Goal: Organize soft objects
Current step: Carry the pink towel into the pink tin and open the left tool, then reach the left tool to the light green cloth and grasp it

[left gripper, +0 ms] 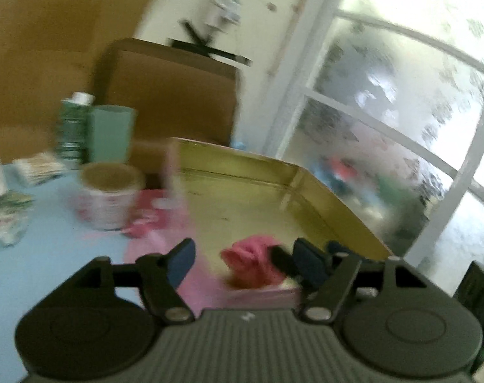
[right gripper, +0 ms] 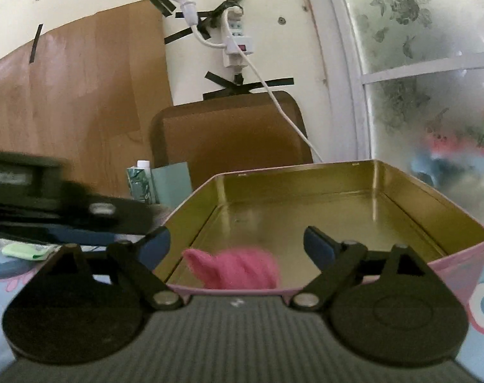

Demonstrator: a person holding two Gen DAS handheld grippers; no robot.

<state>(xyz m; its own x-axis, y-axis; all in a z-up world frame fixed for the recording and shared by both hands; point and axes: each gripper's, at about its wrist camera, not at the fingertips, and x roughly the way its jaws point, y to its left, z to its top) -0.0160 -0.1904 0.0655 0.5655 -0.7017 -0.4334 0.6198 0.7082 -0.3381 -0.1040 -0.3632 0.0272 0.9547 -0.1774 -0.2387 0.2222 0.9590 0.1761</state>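
Note:
A pink fuzzy soft object [right gripper: 235, 268] lies inside a pink tin with a gold interior [right gripper: 305, 167], close to its near wall. My right gripper [right gripper: 237, 249] hovers at that wall, open, with the pink object showing between its spread fingers and touching neither pad. In the blurred left wrist view the same pink object [left gripper: 251, 265] sits in the tin [left gripper: 235, 154] ahead of my left gripper [left gripper: 245, 260], which is open with its pads clear of it. The left tool's dark body [right gripper: 50, 191] shows blurred at the left of the right wrist view.
On the light blue tablecloth [left gripper: 50, 255] left of the tin stand a patterned round tub [left gripper: 109, 198], a teal box [left gripper: 111, 134] and a green bottle [left gripper: 71, 127], with small packets [left gripper: 5, 217]. A brown chair back [right gripper: 232, 134] is behind, a frosted window [right gripper: 417, 63] to the right.

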